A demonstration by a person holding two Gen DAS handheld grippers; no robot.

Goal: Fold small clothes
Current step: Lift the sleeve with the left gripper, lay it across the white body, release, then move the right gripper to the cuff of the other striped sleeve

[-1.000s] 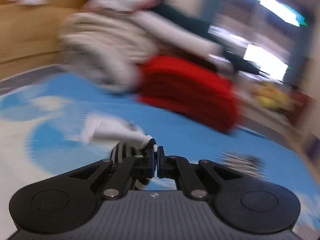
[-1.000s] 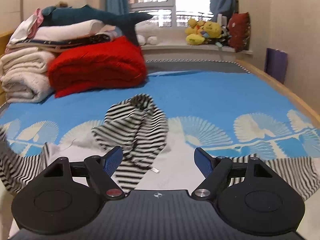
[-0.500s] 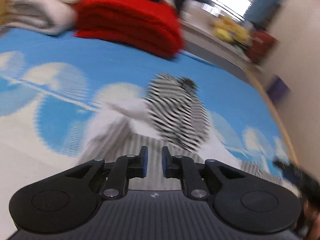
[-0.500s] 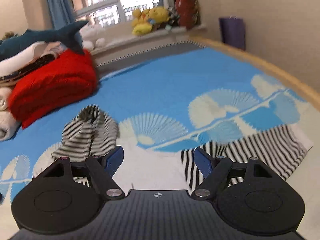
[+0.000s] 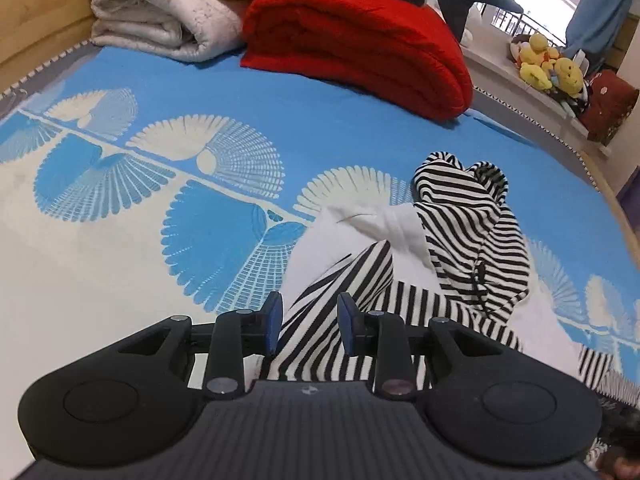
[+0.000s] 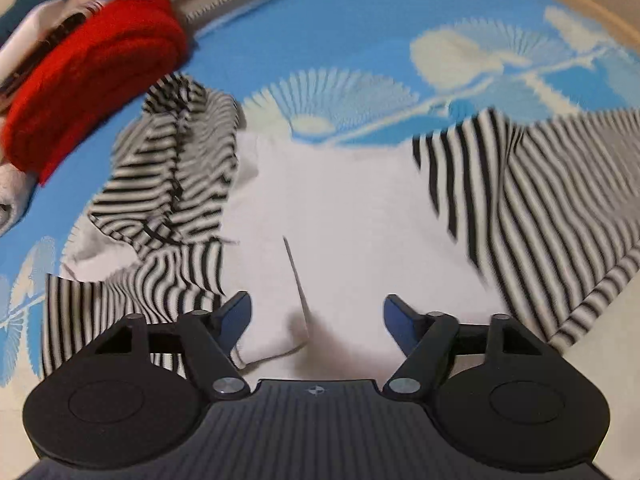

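The striped garment (image 5: 472, 236) is a small black-and-white striped top with a white body panel. It lies spread and partly crumpled on the blue bedsheet (image 5: 320, 128), which carries a white fan pattern. One striped portion is bunched into a raised heap at the far side of the white panel. In the left wrist view, a striped sleeve (image 5: 340, 276) runs from that panel toward the camera.

The left gripper (image 5: 310, 322) is positioned directly over the near part of this sleeve. Its jaws stand partly open with a moderate gap, and the striped fabric shows between and below the blue pads (image 5: 274, 320). The pads are not closed on the cloth; whether they touch it cannot be determined.

In the right wrist view, the image is motion-blurred. The right gripper (image 6: 316, 320) has its jaws spread wide and holds nothing. The white panel (image 6: 340, 216) lies directly ahead of and beneath it. The bunched striped heap (image 6: 176, 168) lies to its left, and a second striped sleeve (image 6: 532, 188) extends to its right.

A folded red blanket (image 5: 356, 40) sits at the far side of the bed, well apart from the garment. A folded white quilt (image 5: 160, 4) lies just beside it. Yellow plush toys (image 5: 548, 64) rest on the window ledge beyond.
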